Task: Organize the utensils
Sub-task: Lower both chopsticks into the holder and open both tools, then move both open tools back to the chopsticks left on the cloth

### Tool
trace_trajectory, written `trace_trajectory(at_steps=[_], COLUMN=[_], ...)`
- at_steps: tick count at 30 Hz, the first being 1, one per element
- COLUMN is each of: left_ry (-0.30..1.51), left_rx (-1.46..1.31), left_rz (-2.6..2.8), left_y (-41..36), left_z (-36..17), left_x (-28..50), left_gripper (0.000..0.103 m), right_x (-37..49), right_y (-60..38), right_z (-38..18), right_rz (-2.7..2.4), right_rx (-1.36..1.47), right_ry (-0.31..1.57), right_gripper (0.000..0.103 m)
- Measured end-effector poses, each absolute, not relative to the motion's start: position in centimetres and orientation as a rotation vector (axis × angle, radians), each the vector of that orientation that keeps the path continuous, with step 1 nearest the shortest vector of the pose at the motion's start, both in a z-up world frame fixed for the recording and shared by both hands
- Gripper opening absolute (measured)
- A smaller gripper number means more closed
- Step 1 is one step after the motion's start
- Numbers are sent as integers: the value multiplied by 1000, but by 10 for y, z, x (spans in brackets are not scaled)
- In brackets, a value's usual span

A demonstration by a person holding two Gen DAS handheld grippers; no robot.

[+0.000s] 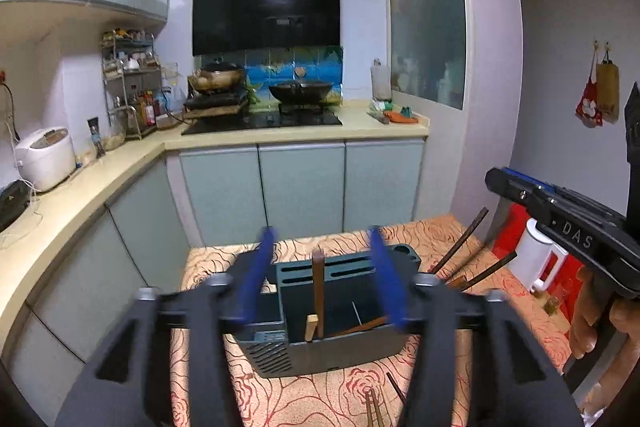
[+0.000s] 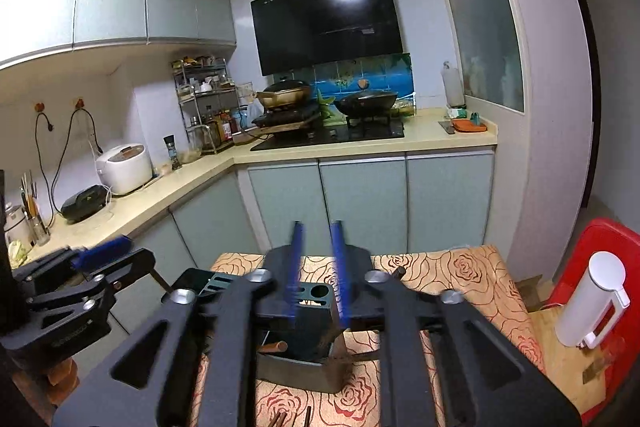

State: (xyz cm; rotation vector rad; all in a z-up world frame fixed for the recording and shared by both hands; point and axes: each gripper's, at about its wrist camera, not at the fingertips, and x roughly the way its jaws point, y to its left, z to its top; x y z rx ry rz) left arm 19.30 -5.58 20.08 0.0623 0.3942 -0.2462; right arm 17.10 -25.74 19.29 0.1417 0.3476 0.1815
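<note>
A dark teal utensil holder [image 1: 320, 331] stands on the rose-patterned table [image 1: 312, 399]. It holds a brown wooden handle [image 1: 318, 291], a pale stick and dark chopsticks. More chopsticks [image 1: 464, 251] stick out to its right, and loose ones [image 1: 374, 407] lie in front. My left gripper [image 1: 322, 231] is open and empty above the holder. In the right wrist view the holder [image 2: 300, 359] lies below my right gripper [image 2: 319, 225], whose blue fingers [image 2: 297, 267] stand a small gap apart with nothing between them. The other gripper [image 2: 80, 287] shows at the left.
A white dispenser [image 2: 592, 307] stands on a red stool [image 2: 604, 239] at the table's right. Beyond the table run grey-green cabinets [image 1: 300, 187] and a counter with a stove, woks [image 1: 300, 91], a rice cooker [image 1: 46, 157] and a spice rack.
</note>
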Motion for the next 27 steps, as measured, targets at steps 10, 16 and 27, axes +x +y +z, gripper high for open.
trace_trajectory(at_steps=[10,16,27], left_ry=[368,379,405], left_rx=[39,40,89], left_rz=[-231,-213,-210], left_y=[-32,-15,-4], left_z=[201,182,122], left_x=[167,147,97], left_gripper=[71,75,75], right_x=[140,109,56], right_y=[-269,-268,-262], right_z=[199,184,116], right_rz=[158,171,145], right_rx=[132,97,33], right_ry=[291,291,346], right_gripper=[38,39,39])
